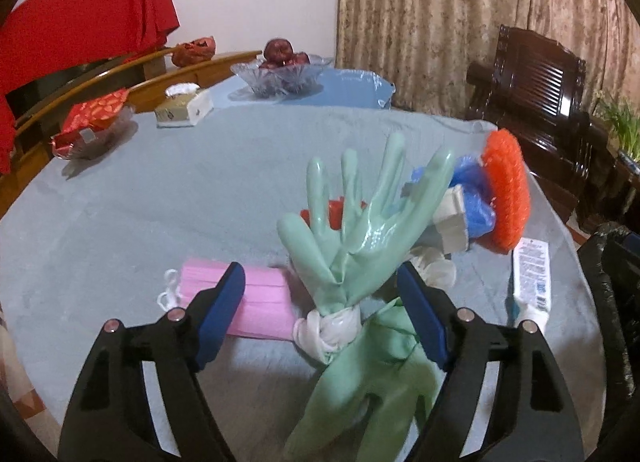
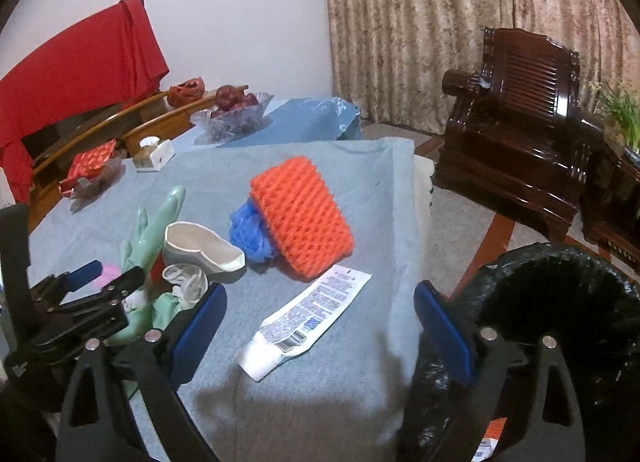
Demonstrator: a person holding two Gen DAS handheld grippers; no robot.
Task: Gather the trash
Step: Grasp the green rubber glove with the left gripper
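Mint-green rubber glove [image 1: 360, 230], knotted at the wrist with a strip of white plastic, stands between the blue-padded fingers of the left gripper [image 1: 320, 314], which straddle it without pressing: the pads sit apart from the rubber on both sides, so I judge this as a grasp being lined up, not yet made. Its bunched wrist is probably the target, since the knot gives a firm waist to pinch. Beside it on the grey-blue cloth-covered surface [image 1: 180, 202] lies a pink pleated face mask [image 1: 260, 302], partly hidden behind the left pad.

On the other side, the right gripper [image 2: 320, 322] hangs with its fingers spread wide and holding nothing, aimed just above a flattened white toothpaste tube [image 2: 308, 314] that lies at the surface's near edge. Behind the tube rest an orange foam fruit net [image 2: 300, 218] over a crumpled blue plastic bag [image 2: 248, 234], and a white plastic tray [image 2: 200, 246].

A bin lined with a black plastic bag [image 2: 560, 302] waits just beside the surface, close to the right hand, so dropping items should need little travel.
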